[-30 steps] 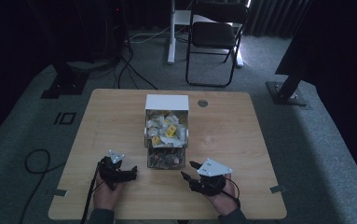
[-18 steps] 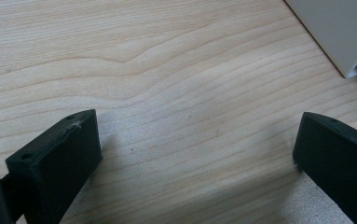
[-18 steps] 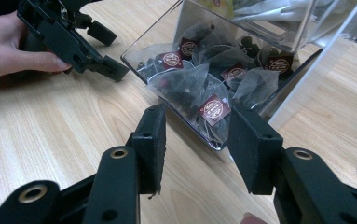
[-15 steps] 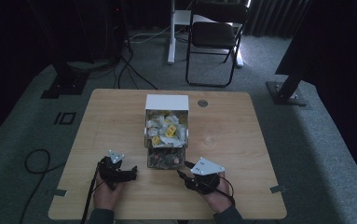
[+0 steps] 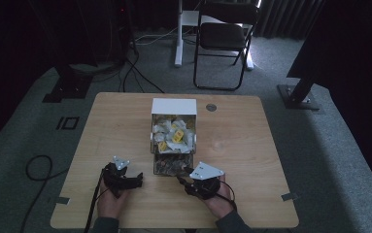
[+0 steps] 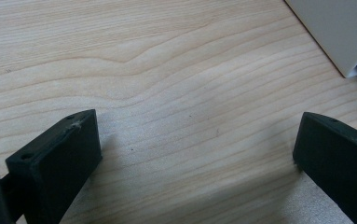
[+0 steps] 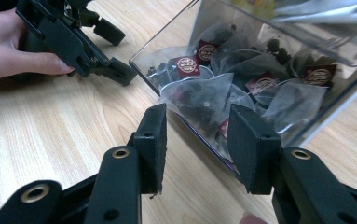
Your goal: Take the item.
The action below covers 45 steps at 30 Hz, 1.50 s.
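Observation:
A clear bin (image 5: 174,141) with a white top (image 5: 174,106) stands mid-table, holding pale and yellow tea sachets above and dark ones (image 5: 171,166) in its lower tray. My right gripper (image 5: 183,176) is open at the tray's front right corner. In the right gripper view its jaws (image 7: 195,135) frame a clear sachet of dark tea (image 7: 199,98) at the bin's front edge without touching it. My left gripper (image 5: 138,179) lies on the wood left of the bin, its jaws (image 6: 195,154) wide open with bare table between them. It is also seen as the left gripper (image 7: 118,53), held by a hand (image 7: 8,42).
The bin's white corner (image 6: 339,32) lies ahead and to the right of the left jaws. A round grommet (image 5: 211,107) sits in the table (image 5: 251,145) behind the bin. A folding chair (image 5: 222,39) and floor cables (image 5: 38,167) lie beyond the table.
My right gripper has shifted slightly left, closer to the bin's lower tray. The left gripper has stayed where it was.

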Available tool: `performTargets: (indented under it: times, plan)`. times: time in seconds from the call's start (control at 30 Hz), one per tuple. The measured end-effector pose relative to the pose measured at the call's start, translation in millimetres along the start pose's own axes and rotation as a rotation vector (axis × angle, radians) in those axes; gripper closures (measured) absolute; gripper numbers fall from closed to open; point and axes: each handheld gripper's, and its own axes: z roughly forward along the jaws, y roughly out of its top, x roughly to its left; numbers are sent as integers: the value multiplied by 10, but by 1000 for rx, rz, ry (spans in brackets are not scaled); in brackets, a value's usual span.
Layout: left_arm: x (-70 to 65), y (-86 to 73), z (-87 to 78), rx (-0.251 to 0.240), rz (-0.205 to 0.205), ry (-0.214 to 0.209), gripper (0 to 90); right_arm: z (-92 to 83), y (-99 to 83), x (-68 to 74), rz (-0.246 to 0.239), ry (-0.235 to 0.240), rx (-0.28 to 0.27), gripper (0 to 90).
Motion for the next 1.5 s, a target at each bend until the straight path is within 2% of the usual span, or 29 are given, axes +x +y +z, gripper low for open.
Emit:
performTargets:
  times: [0.3, 0.47, 0.77, 0.87, 1.03, 1.17, 1.3, 1.33, 1.5]
  plan:
    - [0, 0, 0, 0, 0, 0, 12, 133, -48, -12, 1, 14, 36, 582]
    - [0, 0, 0, 0, 0, 0, 12, 105, -46, -4, -10, 37, 48, 639]
    - [0, 0, 0, 0, 0, 0, 12, 47, -85, 77, -31, 63, 53, 653]
    - [0, 0, 0, 0, 1, 0, 12, 34, -84, 100, -46, 74, 56, 620]
    - [-1, 0, 1, -2, -2, 0, 12, 49, -5, 151, -46, 57, 38, 456]
    - [-1, 0, 1, -2, -2, 0, 12, 102, 48, 178, -57, 46, 41, 437]
    - [1, 0, 0, 0, 1, 0, 12, 141, 68, 186, -50, 46, 35, 578]
    - [1, 0, 0, 0, 1, 0, 12, 141, 68, 186, -50, 46, 35, 578]
    - [0, 0, 0, 0, 0, 0, 12, 115, 79, 165, -38, 45, 14, 698]
